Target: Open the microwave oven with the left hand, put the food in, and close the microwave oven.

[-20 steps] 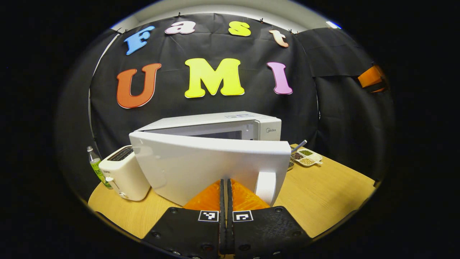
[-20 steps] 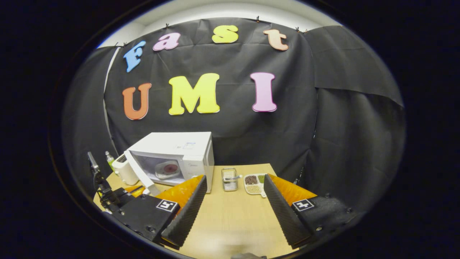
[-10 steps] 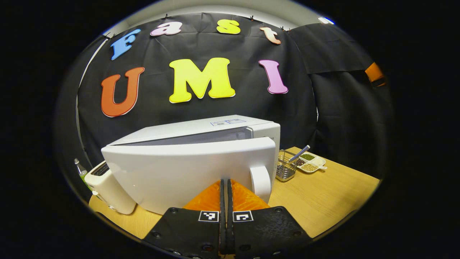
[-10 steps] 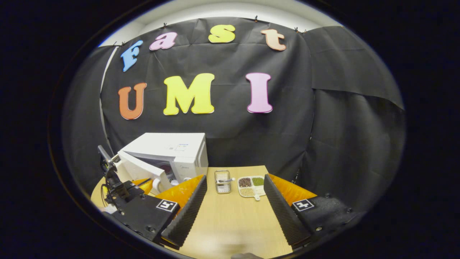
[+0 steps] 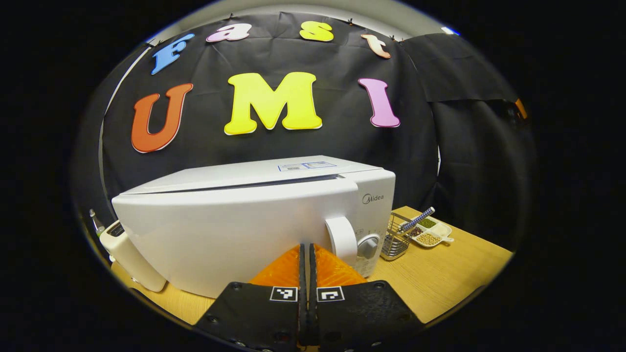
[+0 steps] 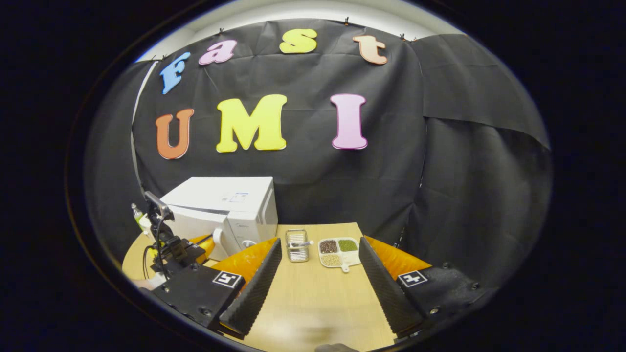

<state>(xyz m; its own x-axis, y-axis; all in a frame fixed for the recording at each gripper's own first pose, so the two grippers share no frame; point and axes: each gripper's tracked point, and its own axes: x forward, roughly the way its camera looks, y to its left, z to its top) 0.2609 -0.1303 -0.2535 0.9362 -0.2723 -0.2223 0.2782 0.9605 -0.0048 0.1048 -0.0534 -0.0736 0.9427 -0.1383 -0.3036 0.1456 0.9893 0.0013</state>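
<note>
Since a second ago the microwave door (image 5: 230, 234) has swung from wide open to almost shut; a thin dark gap now runs along its top edge where it meets the microwave oven (image 5: 274, 168), and the plate of food seen inside earlier is hidden behind it. In the left gripper view, the left gripper (image 5: 305, 254) has its two fingers pressed together with nothing between them, their tips touching or just short of the door's white front, a little left of the upright door handle (image 5: 341, 239). The door lies straight ahead of this gripper, its long side running left to right across the view, hinged at the far left, so a forward push near the handle side looks like what the last bit of closing needs. A round control knob (image 5: 368, 245) sits just right of the handle. In the right gripper view, the right gripper (image 6: 318, 274) hangs over the bare wooden table (image 6: 318, 303) with its fingers spread wide and empty, well apart from the oven; the left gripper is by far the nearer. Right of the oven stand a wire basket (image 6: 297, 244) with something lying across it, and beside it a divided dish (image 6: 338, 250) holding dark, green and pale beans in separate compartments. A white toaster (image 5: 128, 259) stands left of the oven.
</note>
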